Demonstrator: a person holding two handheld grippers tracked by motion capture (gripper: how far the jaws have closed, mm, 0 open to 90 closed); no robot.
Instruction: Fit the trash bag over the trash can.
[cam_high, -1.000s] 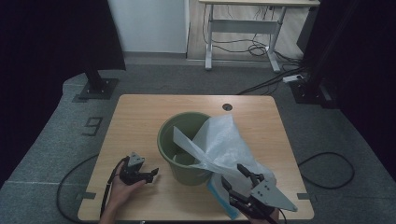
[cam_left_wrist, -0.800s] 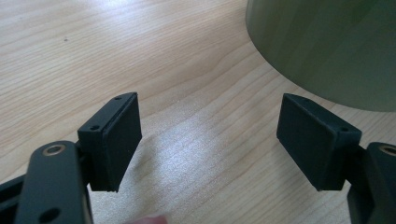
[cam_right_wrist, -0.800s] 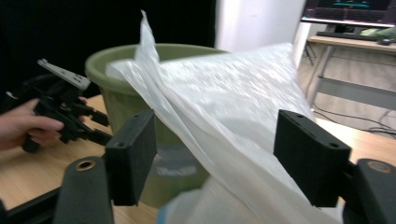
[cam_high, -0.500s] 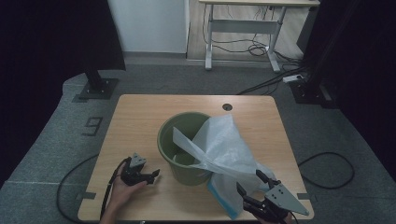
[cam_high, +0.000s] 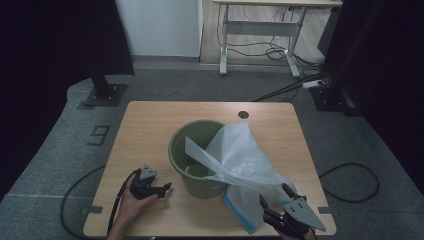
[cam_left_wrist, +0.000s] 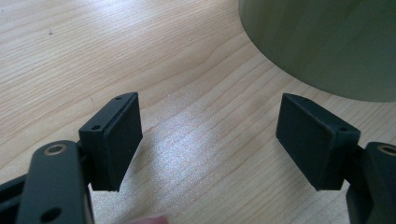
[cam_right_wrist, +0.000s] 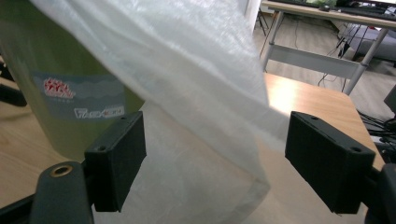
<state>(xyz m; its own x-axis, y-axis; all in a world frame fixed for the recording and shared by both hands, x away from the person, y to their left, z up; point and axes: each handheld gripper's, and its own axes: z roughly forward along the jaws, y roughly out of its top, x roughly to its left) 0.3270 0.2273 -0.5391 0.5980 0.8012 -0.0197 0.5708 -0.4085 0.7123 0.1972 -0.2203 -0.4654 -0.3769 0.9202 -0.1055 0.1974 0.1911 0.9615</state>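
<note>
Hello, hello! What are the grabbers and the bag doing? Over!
Both grippers, left and right, open. Plastic bag draped over green bin, loose. Nothing blocking.

I'm in a lab-like recording room: black curtains (cam_high: 60, 45) hang around my wooden table (cam_high: 150, 125). Grey carpet (cam_high: 65, 145) carries trailing cables (cam_high: 350, 175), and a metal-framed desk (cam_high: 260, 25) stands behind.

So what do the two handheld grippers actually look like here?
Both are black. The left gripper trails a black cable and carries a small grey plate on top. The right gripper has a larger grey three-cornered plate. Seen close, each jaw ends in a flat rectangular black pad, held on a black arm with a brass-coloured rivet.
</note>
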